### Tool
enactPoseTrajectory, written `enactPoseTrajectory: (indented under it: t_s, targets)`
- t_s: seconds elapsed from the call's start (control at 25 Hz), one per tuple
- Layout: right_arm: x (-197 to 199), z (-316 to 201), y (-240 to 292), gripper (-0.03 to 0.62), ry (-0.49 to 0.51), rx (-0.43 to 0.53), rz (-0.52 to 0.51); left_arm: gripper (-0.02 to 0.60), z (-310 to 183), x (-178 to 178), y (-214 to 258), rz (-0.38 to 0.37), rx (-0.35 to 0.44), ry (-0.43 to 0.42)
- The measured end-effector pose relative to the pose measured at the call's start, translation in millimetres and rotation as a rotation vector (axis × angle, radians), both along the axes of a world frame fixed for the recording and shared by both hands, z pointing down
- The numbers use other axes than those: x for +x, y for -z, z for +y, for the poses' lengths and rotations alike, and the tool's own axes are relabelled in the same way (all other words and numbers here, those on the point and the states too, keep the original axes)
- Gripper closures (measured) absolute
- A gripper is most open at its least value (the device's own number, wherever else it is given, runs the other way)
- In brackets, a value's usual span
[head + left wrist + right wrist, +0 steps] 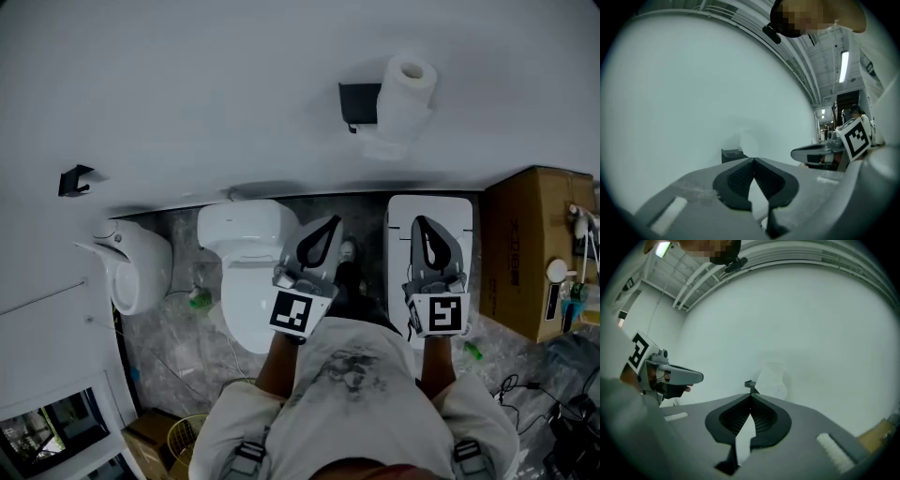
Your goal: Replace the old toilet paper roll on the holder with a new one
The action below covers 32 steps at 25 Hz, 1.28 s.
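Hanging on its holder [359, 103], the toilet paper roll [410, 92] sits well ahead of both claws, nearer the right claw [427, 232] than the left claw [322, 236]; both are pressed together, empty. Arriving shut, they could bump and unspool it. Print on the cardboard box [534, 253], right of them, is unreadable.

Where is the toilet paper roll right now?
Upper right of the head view, the roll hangs on a black holder on the wall, beyond the right gripper.
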State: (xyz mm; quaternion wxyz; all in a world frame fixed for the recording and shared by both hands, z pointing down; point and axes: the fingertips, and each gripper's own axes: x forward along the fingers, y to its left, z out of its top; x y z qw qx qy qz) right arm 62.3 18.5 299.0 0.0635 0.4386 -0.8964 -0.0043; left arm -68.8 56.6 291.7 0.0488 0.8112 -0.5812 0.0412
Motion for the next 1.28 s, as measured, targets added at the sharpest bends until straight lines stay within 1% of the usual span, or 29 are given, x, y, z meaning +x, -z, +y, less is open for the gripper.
enactPoseTrajectory:
  t_s: [0.2,0.36,0.56,0.72,1.0,1.12,1.28]
  targets:
    - [-9,-23,-15,0.592,0.012,-0.017,0.029,0.578,-24,-7,-12,-0.011,0.001,-0.006]
    - [-12,-46,-26,0.592,0.01,0.0,0.037,0.578,-43,-9,-26,-0.01,-0.005,-0.01]
    - [-13,-75,-42,0.592,-0.017,-0.016,0.063,0.578,-71,-13,-46,0.005,-0.018,-0.021]
    - [-11,-97,-56,0.592,-0.048,-0.032,0.063,0.578,-92,-14,-61,0.007,-0.033,-0.038]
    - [-15,-122,-71,0.592,-0.071,-0.055,0.068,0.578,-122,-17,-77,0.027,-0.038,-0.051]
    - [-16,-131,-77,0.592,-0.075,-0.056,0.07,0.578,-133,-18,-81,0.03,-0.036,-0.057]
    - [-13,-142,-90,0.592,-0.086,-0.084,0.073,0.578,-144,-14,-90,0.024,-0.048,-0.072]
